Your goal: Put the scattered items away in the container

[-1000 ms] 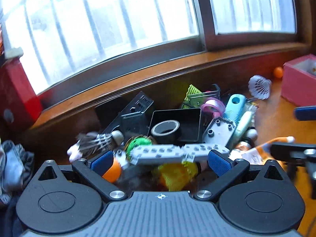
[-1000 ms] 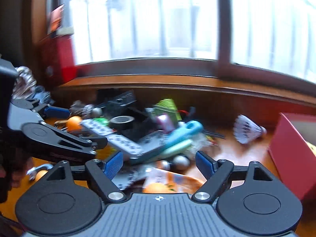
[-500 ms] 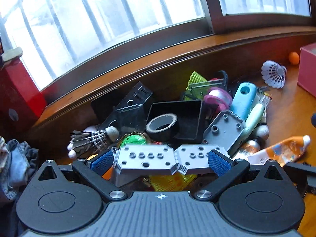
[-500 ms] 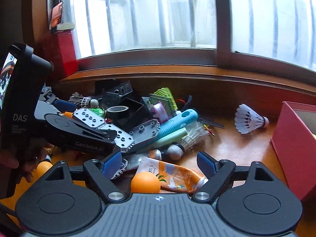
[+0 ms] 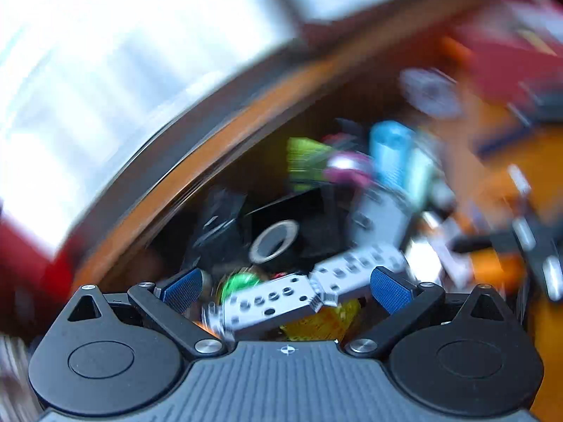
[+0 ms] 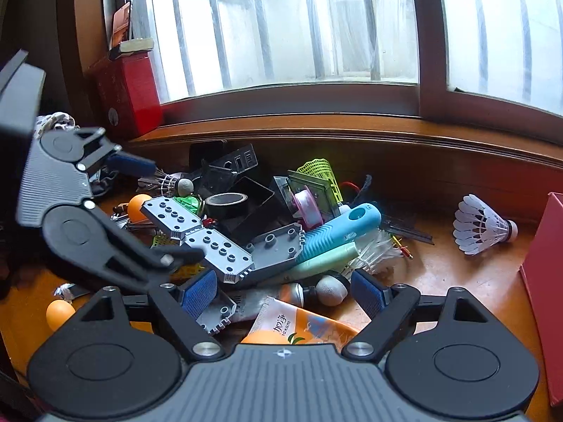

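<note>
Red box (image 6: 543, 281): stands at the far right edge of the wooden tabletop (image 6: 457, 281), only its side wall in your right view. Well apart from the pile.

Pile of scattered things: heaped against the wall under the window (image 6: 281, 24), left of the box. The left view is badly smeared; most detail comes from the right view.

Your left gripper (image 5: 286, 288): jaws spread wide, straddling a grey studded plate (image 5: 278, 299) that lies across the gap. The pads are not touching it. In the right view its lower finger (image 6: 183, 255) lies in front of the plate's near edge.

Your right gripper (image 6: 283, 290): jaws wide, holding nothing, hovering over an orange tube (image 6: 299, 325) at the pile's near edge.

Blue handle (image 6: 337, 232): lies slanted on the right of the pile, a pale green tube (image 6: 323, 262) just beside it.

Black tape roll (image 6: 225, 204): sits behind the grey plate.

Shuttlecock (image 6: 482, 227): on its side, alone between pile and box.

Orange ball (image 6: 59, 313): on the tabletop, at left.
</note>
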